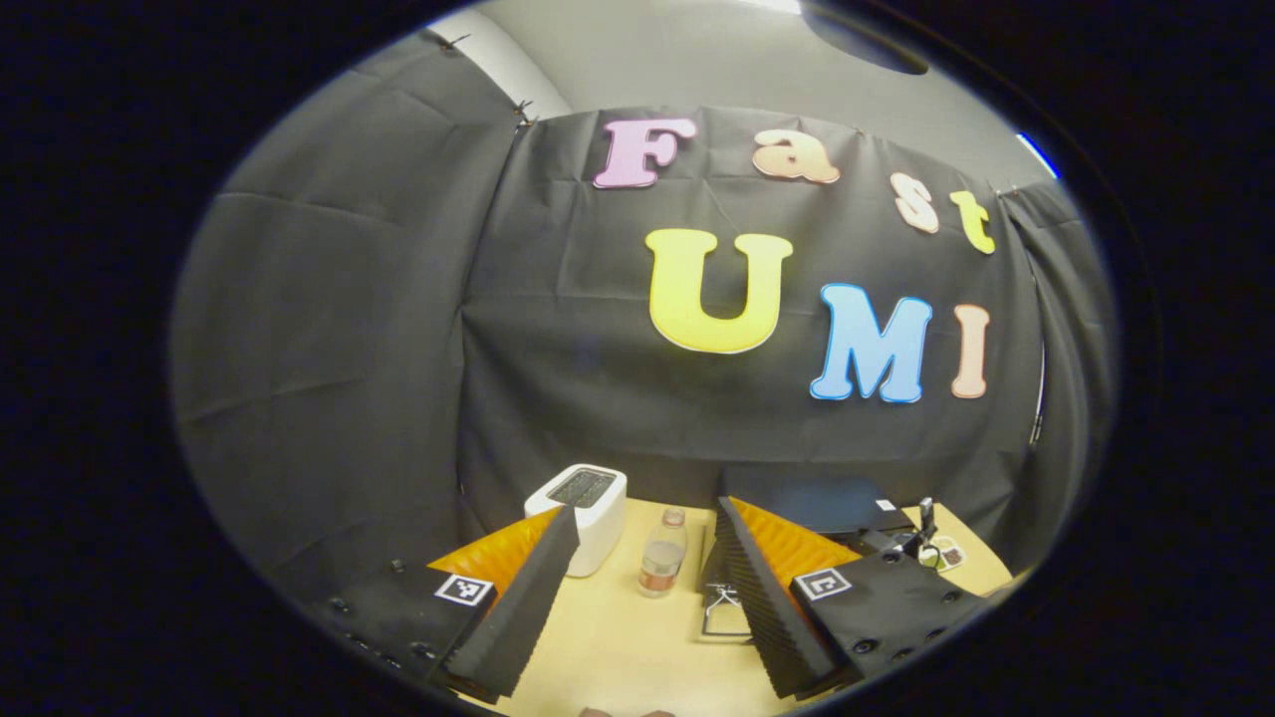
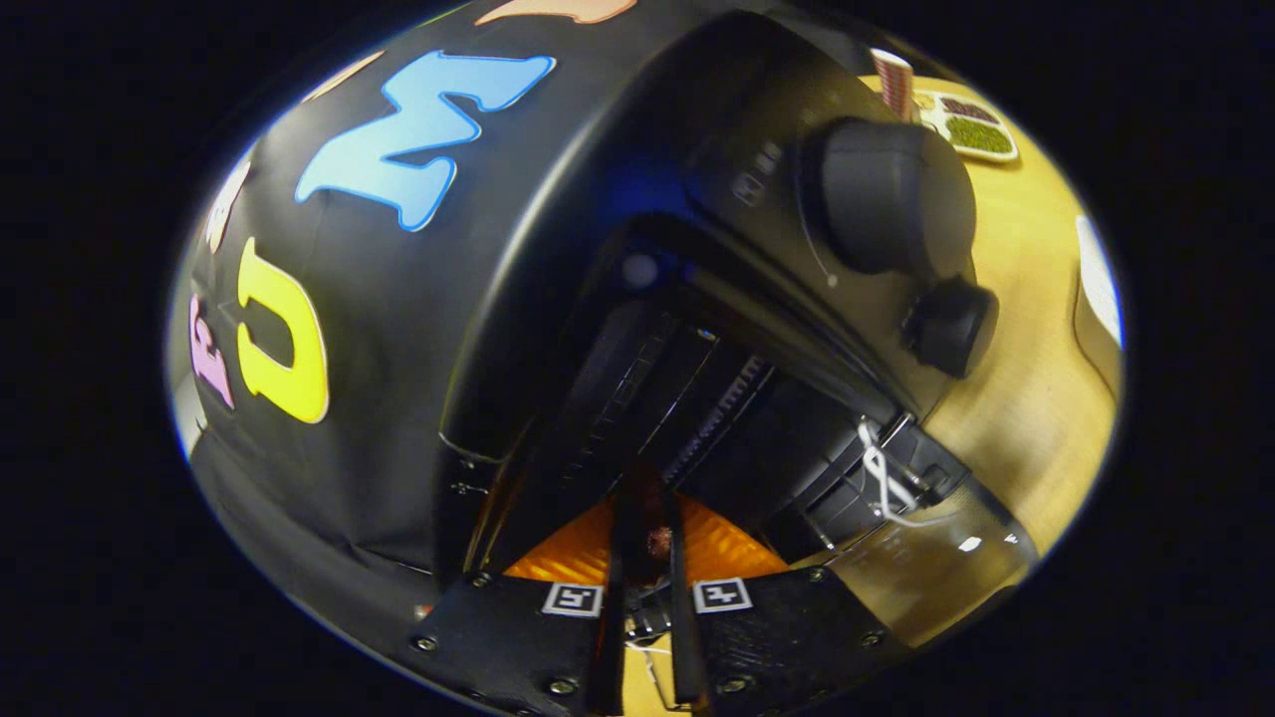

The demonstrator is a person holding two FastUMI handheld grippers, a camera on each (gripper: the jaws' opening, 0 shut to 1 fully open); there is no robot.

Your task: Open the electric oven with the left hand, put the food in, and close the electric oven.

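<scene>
- Right hand-held gripper (image 2: 645, 543): fingers nearly together, pinching a small dark piece of food (image 2: 658, 541) at the oven's mouth.
- Electric oven (image 2: 697, 329): black, rounded, two knobs, door (image 2: 926, 558) open, just ahead.
- Left hand-held gripper (image 1: 647, 558): spread wide, empty, above the tabletop (image 1: 618, 647).

White toaster (image 1: 582, 513), bottle (image 1: 662, 554), perhaps snacks (image 2: 971, 124)
</scene>
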